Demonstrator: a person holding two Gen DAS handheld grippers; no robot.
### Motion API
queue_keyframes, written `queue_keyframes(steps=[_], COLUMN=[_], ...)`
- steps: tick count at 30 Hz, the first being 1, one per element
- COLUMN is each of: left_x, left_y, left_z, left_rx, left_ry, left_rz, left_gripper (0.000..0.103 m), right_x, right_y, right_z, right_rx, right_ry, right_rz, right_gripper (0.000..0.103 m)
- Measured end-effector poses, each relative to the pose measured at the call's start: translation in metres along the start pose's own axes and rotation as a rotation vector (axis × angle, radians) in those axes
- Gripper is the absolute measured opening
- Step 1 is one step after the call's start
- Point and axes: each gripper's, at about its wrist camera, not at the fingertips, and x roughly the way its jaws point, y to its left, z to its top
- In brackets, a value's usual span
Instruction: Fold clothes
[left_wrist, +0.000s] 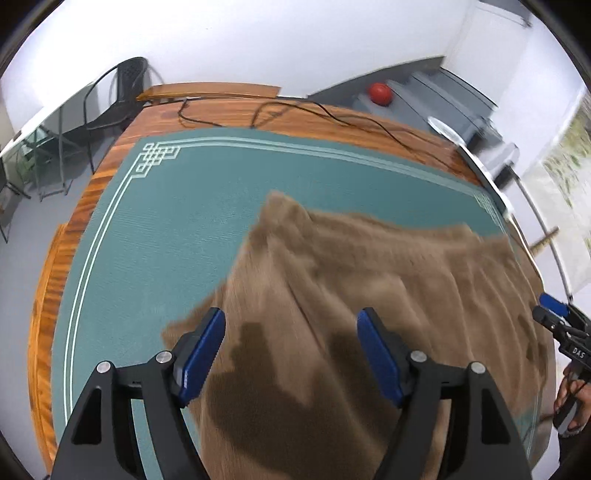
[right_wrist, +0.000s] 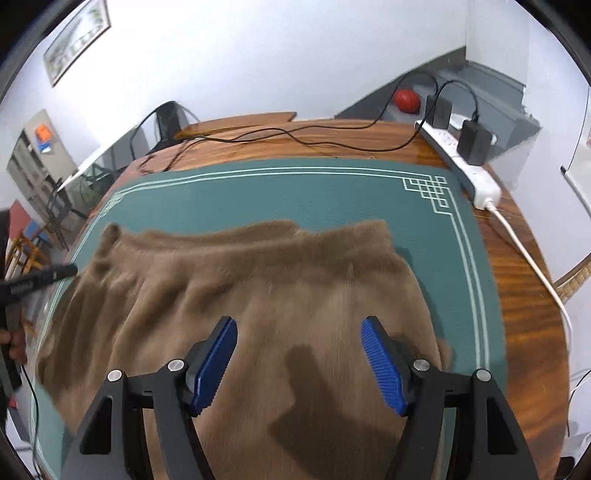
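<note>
A fuzzy brown garment (left_wrist: 354, 291) lies spread and rumpled on a green mat (left_wrist: 166, 229) on a wooden table. My left gripper (left_wrist: 291, 336) hovers over the garment's left part, open, with nothing between its blue pads. In the right wrist view the same brown garment (right_wrist: 266, 280) covers the green mat (right_wrist: 436, 229), and my right gripper (right_wrist: 299, 343) hangs open above its near right part, holding nothing. The right gripper (left_wrist: 554, 314) also shows at the right edge of the left wrist view, and the left gripper (right_wrist: 48, 277) at the left edge of the right wrist view.
Black cables (right_wrist: 280, 136) run across the wooden table (right_wrist: 524, 295) behind the mat. A white power strip (right_wrist: 469, 166) with black chargers sits at the far right corner. A red ball (right_wrist: 406, 99) rests on grey steps. A black chair (left_wrist: 118, 96) stands far left.
</note>
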Motion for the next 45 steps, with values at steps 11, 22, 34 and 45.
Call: queue_keyframes(steps=[11,22,34,45], left_x=[0.019,0.005,-0.004,-0.004], left_y=[0.002,-0.001,-0.004,-0.01], left_z=[-0.061,-0.074,-0.087,-0.09], left_rx=[0.028,0.037,0.03,0.022], left_ry=[0.119,0.089,0.07,0.06], left_rz=[0.018,0.039,0.068,0.106], left_gripper=[0.077,0.081,0.081,0.084], right_x=[-0.005,-0.004,-0.025,-0.038], right_y=[-0.002,-0.008,0.002,-0.012], right_z=[-0.081,-0.088,-0.115,-0.125], right_rx=[-0.038,0.004,0.074,0.159], right_ry=[0.098,0.097,0.087,0.056], right_rz=[-0.015,-0.046,0.002,0.043], right_gripper=[0.074,0.08,0.08,0.085])
